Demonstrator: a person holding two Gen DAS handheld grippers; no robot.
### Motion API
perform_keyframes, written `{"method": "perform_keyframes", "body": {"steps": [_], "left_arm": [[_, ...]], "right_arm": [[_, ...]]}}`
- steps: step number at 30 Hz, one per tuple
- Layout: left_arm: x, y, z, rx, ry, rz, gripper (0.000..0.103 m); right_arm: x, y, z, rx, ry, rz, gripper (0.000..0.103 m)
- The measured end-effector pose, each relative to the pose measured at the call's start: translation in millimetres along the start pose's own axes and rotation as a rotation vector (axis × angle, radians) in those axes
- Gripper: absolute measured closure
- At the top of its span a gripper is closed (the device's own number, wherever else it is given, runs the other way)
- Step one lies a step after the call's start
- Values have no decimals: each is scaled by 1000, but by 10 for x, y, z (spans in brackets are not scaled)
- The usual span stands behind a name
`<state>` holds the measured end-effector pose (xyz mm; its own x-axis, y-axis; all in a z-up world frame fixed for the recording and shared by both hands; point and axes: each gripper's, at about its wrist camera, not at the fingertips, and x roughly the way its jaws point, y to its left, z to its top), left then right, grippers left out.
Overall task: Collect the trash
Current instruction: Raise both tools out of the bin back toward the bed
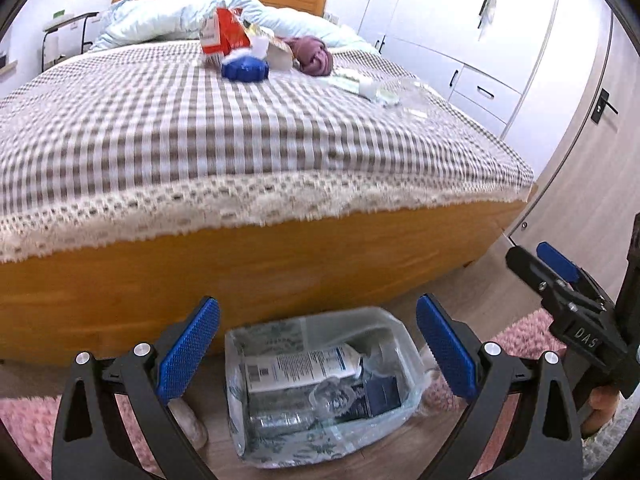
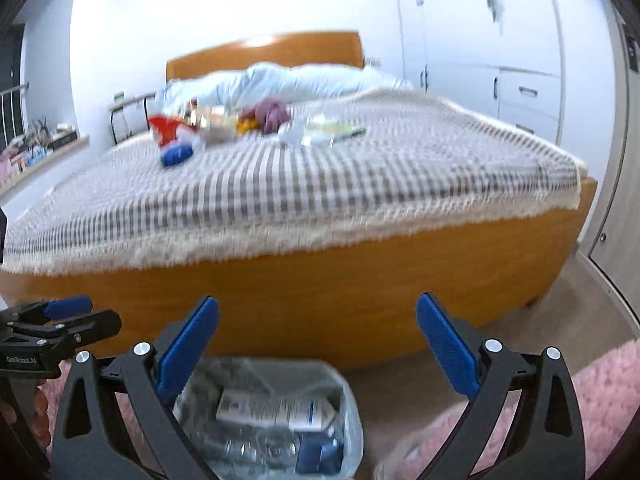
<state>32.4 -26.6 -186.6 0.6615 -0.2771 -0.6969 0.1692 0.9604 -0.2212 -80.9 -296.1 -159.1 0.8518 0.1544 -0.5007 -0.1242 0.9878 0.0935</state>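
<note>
A: So, both grippers? Left gripper point(image 1: 318, 344) and right gripper point(image 2: 318, 344) spread wide, nothing between the pads.
B: Yep. Trash bag point(image 1: 320, 392) sits on the floor by the bed point(image 1: 240, 264); blurry litter, maybe a red carton point(image 1: 224, 32), lies up top.

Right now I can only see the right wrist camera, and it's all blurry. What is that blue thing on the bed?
Observer: The left wrist view is sharper. It's a blue round lid with a wavy edge, lying in front of a red and white carton.
Operator: Is my other gripper holding something?
Observer: No. The left gripper is open wide, with nothing between its pads.
Operator: Is anything on the floor next to the bin?
Observer: Yes. A pale rounded thing lies just left of the bin, behind your left finger. I cannot tell what it is.
</note>
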Motion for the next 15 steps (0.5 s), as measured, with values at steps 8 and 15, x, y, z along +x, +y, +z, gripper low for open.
{"method": "perform_keyframes", "body": {"steps": [8,15], "left_arm": [[-9,-37,325,38,-59,10,8],[85,-43,650,49,-98,19,8]], "right_arm": [[192,-106,389,-10,-44,186,8],[147,-199,753,-17,-269,208,8]]}}
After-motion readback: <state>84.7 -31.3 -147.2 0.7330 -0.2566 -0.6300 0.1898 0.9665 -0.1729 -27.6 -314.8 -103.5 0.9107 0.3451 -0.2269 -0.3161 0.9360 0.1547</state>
